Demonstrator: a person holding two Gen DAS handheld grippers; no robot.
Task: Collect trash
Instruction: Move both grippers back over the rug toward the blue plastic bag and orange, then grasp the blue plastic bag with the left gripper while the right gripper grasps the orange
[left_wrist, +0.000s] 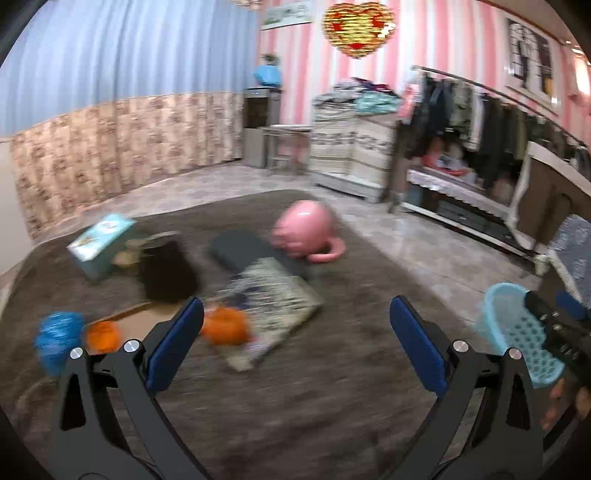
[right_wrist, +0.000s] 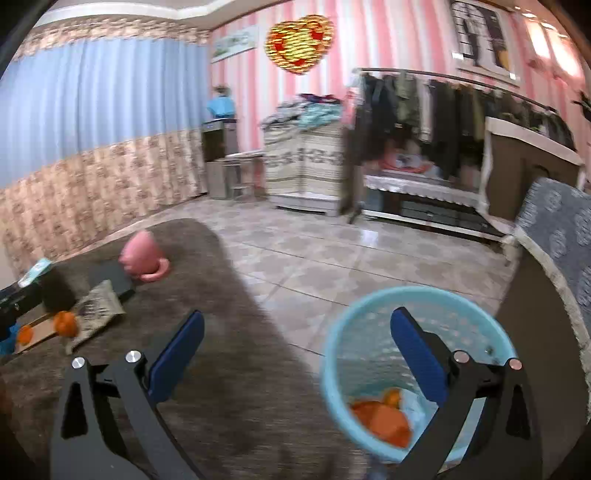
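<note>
Right gripper (right_wrist: 295, 354) hanging spread, empty, over blue bin (right_wrist: 332, 365) holding orange scraps (right_wrist: 380, 417). Left gripper (left_wrist: 295, 339) gaping wide, orange peel (left_wrist: 225, 325) lying just beyond left finger.

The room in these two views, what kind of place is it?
Probably a bedroom or living area in a home: a rack of hanging clothes, a brown carpet on tiled floor, pink striped wallpaper and long blue curtains.
</note>
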